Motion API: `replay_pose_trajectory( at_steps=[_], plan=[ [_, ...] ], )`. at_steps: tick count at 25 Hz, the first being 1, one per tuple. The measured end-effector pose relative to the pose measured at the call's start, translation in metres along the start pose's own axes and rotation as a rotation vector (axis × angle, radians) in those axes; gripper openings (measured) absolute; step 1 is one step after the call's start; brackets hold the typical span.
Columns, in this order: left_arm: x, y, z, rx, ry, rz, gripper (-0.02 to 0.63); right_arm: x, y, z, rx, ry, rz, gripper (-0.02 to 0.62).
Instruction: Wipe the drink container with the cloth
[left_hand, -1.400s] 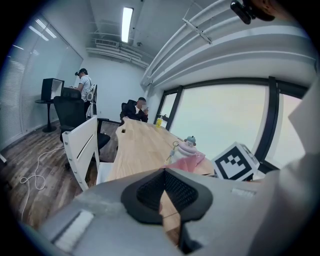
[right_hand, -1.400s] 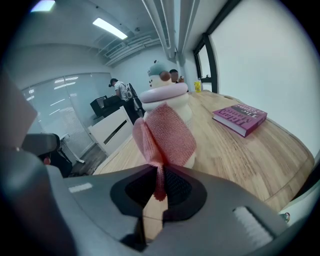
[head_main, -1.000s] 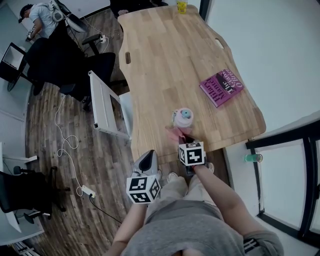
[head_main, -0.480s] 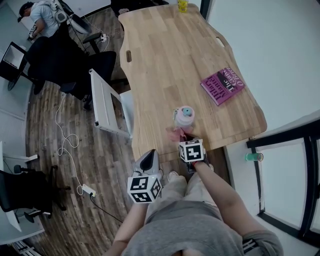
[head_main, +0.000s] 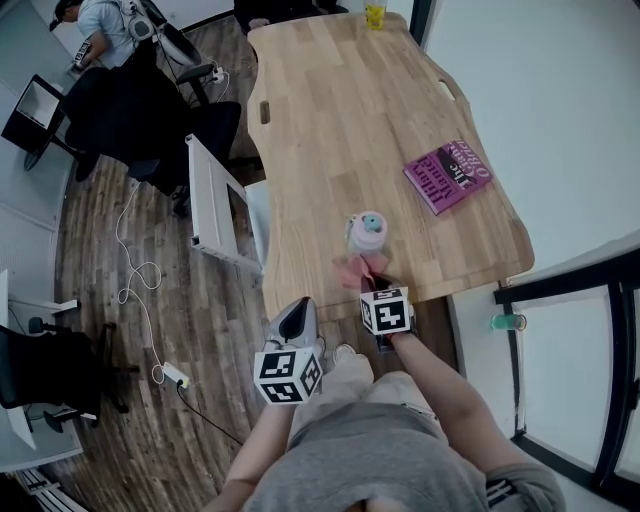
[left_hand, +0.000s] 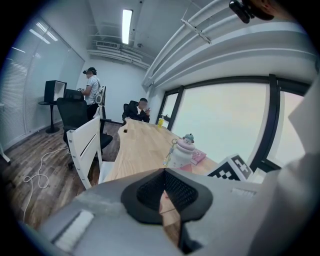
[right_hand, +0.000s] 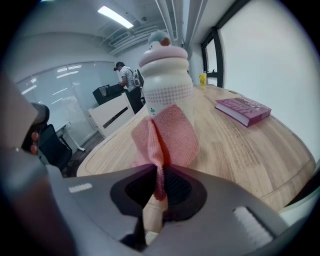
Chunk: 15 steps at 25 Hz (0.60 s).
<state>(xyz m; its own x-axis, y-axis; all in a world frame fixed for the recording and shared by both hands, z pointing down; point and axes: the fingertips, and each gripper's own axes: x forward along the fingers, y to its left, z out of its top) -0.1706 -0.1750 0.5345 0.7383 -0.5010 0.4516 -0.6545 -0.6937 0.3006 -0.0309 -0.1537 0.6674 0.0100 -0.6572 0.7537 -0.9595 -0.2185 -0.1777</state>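
the drink container (head_main: 367, 233) stands upright near the front edge of the desk (head_main: 330, 130). it is probably light, hard and smooth, so easy to tip. the soft cloth (right_hand: 167, 132), pinched in the right gripper's (right_hand: 159, 190) jaws, lies against its lower side. the left gripper (left_hand: 162, 200) hangs off the desk, jaws together and empty.

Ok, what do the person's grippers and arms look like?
The left gripper and right gripper are grey with black textured pads. Each carries a white cube with black square markers. The person wears a grey top, forearms uncovered.
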Motion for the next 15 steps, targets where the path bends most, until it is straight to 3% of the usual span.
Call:
replay_pose_trajectory(
  at_steps=[15],
  plan=[
    [-0.029, -0.063, -0.015, -0.010, -0.053, 0.063, 0.000, -0.114, -0.003, -0.008, -0.073, -0.144, 0.145, 0.034]
  ],
)
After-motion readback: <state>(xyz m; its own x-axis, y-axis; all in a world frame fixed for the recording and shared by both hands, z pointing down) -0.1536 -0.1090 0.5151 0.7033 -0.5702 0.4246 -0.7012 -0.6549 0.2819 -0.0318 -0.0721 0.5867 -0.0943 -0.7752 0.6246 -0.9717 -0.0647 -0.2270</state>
